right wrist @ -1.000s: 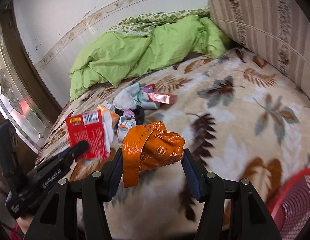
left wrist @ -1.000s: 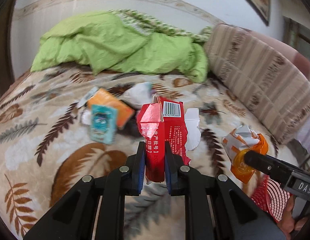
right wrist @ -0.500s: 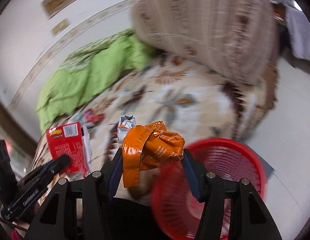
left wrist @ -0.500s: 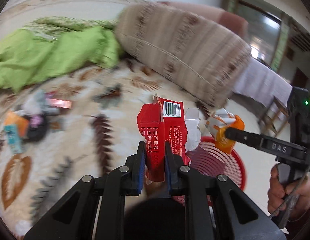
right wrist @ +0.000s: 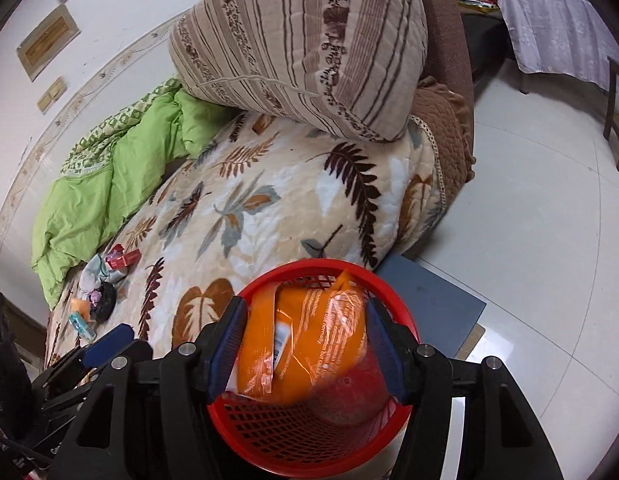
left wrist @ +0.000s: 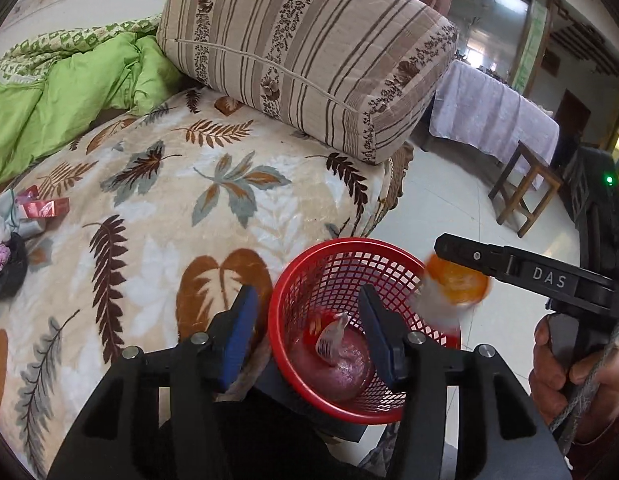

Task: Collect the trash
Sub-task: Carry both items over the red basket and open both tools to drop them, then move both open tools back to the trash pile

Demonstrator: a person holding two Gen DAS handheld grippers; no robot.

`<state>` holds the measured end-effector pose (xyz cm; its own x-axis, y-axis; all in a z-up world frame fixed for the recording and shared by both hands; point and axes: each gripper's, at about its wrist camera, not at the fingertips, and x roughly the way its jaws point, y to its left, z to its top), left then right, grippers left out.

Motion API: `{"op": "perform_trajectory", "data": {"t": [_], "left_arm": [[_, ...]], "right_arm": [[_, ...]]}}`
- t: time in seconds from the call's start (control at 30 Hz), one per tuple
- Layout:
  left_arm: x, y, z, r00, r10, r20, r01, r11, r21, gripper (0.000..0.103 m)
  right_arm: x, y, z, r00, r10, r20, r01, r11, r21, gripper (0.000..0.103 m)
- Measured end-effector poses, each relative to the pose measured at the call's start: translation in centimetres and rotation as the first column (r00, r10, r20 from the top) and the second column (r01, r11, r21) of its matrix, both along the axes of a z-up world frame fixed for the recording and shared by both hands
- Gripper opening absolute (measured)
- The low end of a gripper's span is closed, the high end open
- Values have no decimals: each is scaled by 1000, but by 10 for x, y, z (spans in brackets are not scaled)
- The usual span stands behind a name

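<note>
Leaf-patterned blanket (left wrist: pixel 197 216) covers the bed, and one red mesh basket (left wrist: pixel 309 264) stands on the pale tiled floor (right wrist: pixel 549 248) just off its near right corner, partly over a grey mat (right wrist: pixel 429 300). One orange wrapper (right wrist: pixel 305 344) is over the basket mouth; in the right wrist view it sits blurred between the spread fingers of the right gripper (right wrist: pixel 305 352), and whether either pad touches it I cannot tell. In the left wrist view the same wrapper (left wrist: pixel 455 284) shows as a blur at the basket's right rim, just under the right gripper's black finger. One small crumpled pale scrap (left wrist: pixel 329 336) is inside the basket, also blurred. The left gripper (left wrist: pixel 305 336) hangs above the basket with its two blue-padded fingers wide apart and nothing between them; the basket's left rim lies in the gap. The person's right hand (left wrist: pixel 581 368) holds the right gripper's handle at the far right. One small pile of leftover trash (right wrist: pixel 101 292) lies well apart on the left of the bed, with a red packet (right wrist: pixel 123 258), a black bag and a teal packet among it. Farther off are one striped bolster (left wrist: pixel 309 52), one green quilt (left wrist: pixel 61 92), one cloth-covered table (left wrist: pixel 493 116) and one wooden stool (left wrist: pixel 525 188).
</note>
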<state>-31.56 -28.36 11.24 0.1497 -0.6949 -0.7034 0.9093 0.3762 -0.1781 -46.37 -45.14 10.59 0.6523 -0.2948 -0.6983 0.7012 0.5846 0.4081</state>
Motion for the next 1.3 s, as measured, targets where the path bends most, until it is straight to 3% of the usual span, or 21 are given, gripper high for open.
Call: {"op": "perform_trajectory", "data": {"t": [0.37,0.6,0.8,1.13,1.2,1.3], "left_arm": [[47,57,9,986,168,13,-167,985,-30,54],[92,113,16,944,328,31,-326,944,-57,59],[143,170,9,865,501,25,-499,865,-53,61],[239,258,-18,638,769,32,-769,639,-21,72],[258,264,-27,618,786,7,-786,618,-15,76],[277,260,-41,614,789,-15,-789,614,3,76]], "right_arm": [[42,28,20,991,123,43,-121,991,-49,64],[95,62,31,964,262,45,-258,962,-91,64],[154,105,29,917,398,31,-393,913,-106,64],[245,170,7,823,567,-30,-567,816,-114,64],[260,176,2,813,582,-33,-582,807,-102,64],[281,184,-5,802,596,-31,-597,798,-86,64]]}}
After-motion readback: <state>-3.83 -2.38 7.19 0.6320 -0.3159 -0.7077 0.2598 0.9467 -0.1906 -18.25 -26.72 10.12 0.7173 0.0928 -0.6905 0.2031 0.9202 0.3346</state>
